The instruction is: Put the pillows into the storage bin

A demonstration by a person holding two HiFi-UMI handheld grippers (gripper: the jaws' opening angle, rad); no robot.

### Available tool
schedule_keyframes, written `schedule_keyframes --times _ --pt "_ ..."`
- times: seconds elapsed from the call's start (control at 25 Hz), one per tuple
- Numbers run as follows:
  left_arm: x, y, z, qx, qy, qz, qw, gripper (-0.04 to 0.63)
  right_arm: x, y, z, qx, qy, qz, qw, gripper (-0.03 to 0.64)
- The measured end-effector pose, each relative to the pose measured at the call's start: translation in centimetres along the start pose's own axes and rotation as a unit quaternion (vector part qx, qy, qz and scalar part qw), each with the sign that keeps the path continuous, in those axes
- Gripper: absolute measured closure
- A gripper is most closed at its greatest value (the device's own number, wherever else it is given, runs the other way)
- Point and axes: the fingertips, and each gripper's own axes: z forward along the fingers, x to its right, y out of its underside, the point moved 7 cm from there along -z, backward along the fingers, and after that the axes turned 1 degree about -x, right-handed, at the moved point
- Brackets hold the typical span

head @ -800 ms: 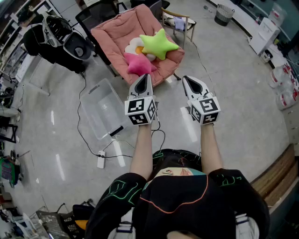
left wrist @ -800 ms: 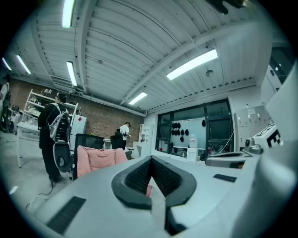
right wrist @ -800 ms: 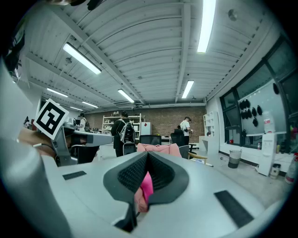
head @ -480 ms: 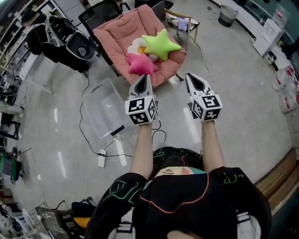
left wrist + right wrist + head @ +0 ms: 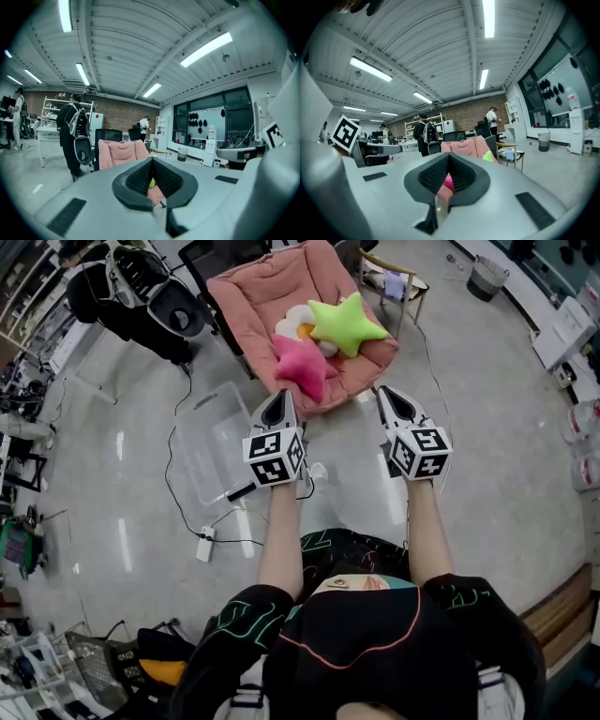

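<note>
On the seat of a pink chair [image 5: 272, 287] beyond the person's outstretched arms lie the three pillows. A green star pillow [image 5: 347, 322] sits to the right, a white flower pillow [image 5: 294, 321] is partly tucked under it, and a pink star pillow [image 5: 302, 367] lies nearest the front edge, touching the flower pillow. The clear storage bin [image 5: 211, 442] stands on the grey floor [image 5: 497, 446] just left of the chair's front, and the head view shows it apart from all three pillows. The left gripper [image 5: 278, 397] is held over the floor between the bin and the chair, with its tip near the pink star pillow. The right gripper [image 5: 386, 392] is level with it, by the chair's right front corner. In the left gripper view the left gripper [image 5: 151, 163] has its jaws pressed together at the tips with nothing clamped, and only the distant pink chair shows through the hollow behind them. The right gripper [image 5: 449, 158] in its own view is likewise fully closed and holds nothing, a sliver of the pink star pillow showing far beyond it. A black cable [image 5: 173, 460] runs past the bin to a white power strip [image 5: 204, 545] on the floor.
</note>
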Motion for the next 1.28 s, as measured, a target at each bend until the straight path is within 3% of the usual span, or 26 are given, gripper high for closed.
schedule_keyframes --times 0.28,0.44,0.68,0.88,1.04,1.28 --pt "-2.4 1.8 7.3 -0.057 0.018 0.029 0.9978 0.601 3.9 2.2 6.5 -0.014 0.017 0.048 0.999 0.614" --pt "-5.3 3.0 13.8 -0.106 0.031 0.043 0.9929 0.601 5.5 4.0 13.5 -0.03 0.013 0.083 0.996 0.614" --pt "-11.2 6.6 24.7 -0.188 0.053 0.05 0.9795 0.601 8.3 9.9 25.0 -0.073 0.032 0.152 0.985 0.614" --pt "-14.1 8.1 31.3 -0.246 0.084 0.058 0.964 0.601 10.3 13.0 30.3 -0.106 0.07 0.197 0.972 0.614" --pt "-15.6 9.9 34.5 -0.275 0.098 0.056 0.9547 0.601 11.3 15.1 32.8 -0.134 0.086 0.214 0.964 0.614" --pt "-17.1 13.1 37.0 -0.316 0.098 0.048 0.9423 0.601 12.3 18.3 35.4 -0.175 0.078 0.231 0.954 0.614"
